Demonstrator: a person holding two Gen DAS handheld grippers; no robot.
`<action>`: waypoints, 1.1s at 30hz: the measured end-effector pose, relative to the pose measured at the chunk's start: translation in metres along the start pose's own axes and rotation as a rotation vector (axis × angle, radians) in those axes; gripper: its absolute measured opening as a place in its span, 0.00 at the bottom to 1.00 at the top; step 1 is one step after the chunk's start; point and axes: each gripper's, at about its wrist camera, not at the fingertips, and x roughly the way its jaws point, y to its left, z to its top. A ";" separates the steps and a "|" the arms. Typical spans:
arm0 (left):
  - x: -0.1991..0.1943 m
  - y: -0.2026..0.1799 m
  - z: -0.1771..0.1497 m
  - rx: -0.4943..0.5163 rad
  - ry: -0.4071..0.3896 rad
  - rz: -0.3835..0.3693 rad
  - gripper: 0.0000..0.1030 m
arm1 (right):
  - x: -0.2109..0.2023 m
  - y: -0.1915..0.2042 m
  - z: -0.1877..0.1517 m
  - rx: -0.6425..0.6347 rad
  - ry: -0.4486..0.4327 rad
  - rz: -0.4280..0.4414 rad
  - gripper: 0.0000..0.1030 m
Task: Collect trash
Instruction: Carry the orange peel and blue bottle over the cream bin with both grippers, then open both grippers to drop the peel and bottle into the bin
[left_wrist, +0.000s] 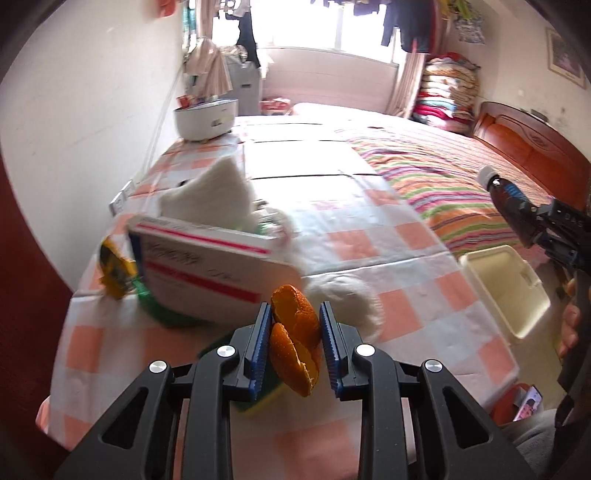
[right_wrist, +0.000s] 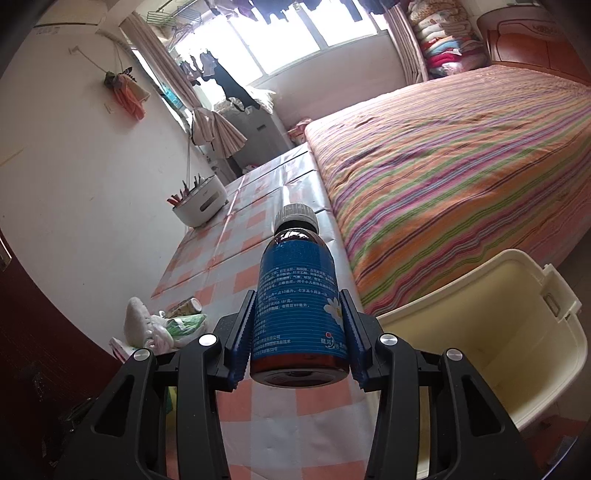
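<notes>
The left hand-held gripper (left_wrist: 295, 332) pinches curled orange peel (left_wrist: 295, 332) above the table (left_wrist: 369, 251); being thin, it may slip free. The right hand-held gripper (right_wrist: 298, 332) grasps a brown bottle (right_wrist: 299, 306), left of the cream bin (right_wrist: 517, 332); releasing early would miss.
</notes>
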 end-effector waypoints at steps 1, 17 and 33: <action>0.000 -0.010 0.001 0.012 0.000 -0.018 0.25 | -0.003 -0.007 0.000 0.009 -0.006 -0.016 0.41; 0.019 -0.146 0.021 0.192 0.036 -0.265 0.26 | -0.018 -0.084 -0.023 0.141 0.031 -0.229 0.50; 0.068 -0.238 0.029 0.280 0.135 -0.386 0.28 | -0.097 -0.122 -0.003 0.322 -0.314 -0.236 0.77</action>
